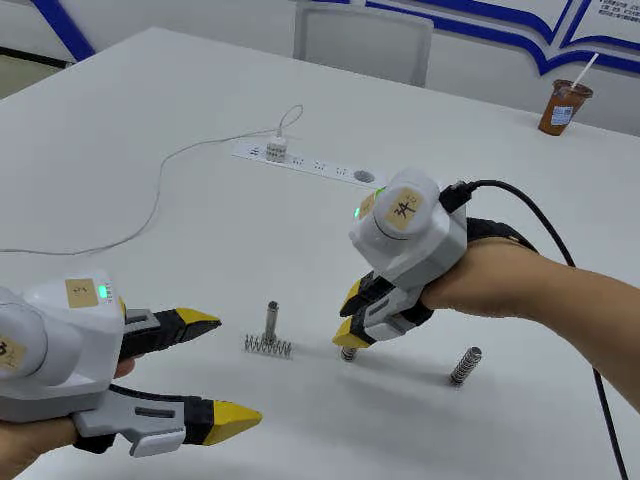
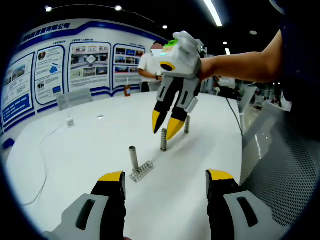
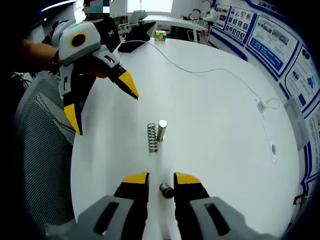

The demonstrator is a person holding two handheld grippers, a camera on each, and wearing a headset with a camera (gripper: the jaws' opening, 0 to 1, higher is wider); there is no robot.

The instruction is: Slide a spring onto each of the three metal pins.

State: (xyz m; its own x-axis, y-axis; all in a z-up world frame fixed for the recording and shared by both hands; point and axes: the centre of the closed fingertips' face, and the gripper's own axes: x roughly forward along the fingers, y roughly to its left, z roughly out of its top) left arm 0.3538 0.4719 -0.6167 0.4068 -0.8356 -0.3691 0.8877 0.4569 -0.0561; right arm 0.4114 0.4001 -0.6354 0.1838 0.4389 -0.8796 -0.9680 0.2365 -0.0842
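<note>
Currently, 1 loose spring is not yet fitted. It lies on its side on the white desk, toward the near edge, touching or just beside the foot of the 1 bare pin. Its long axis runs flat along the desk while the pin stands upright, so it would likely need lifting and turning on end before it will thread. 2 further pins already carry springs, the middle pin and the right pin, and all 3 pins form a loose row along the near edge. Left gripper: jaws wide apart, holding nothing, low at the near-left corner; in the left gripper view the spring sits straight ahead between its jaws. Right gripper: jaws drawn to a narrow gap, tips just over the middle pin, whose top shows in that gap in the right gripper view; no contact seen, nothing held. The spring lies between the 2 grippers, and the left one is judged better placed to take it. Beyond: power strip with cable mid-desk; drink cup at the far right corner; chair behind the far edge.
</note>
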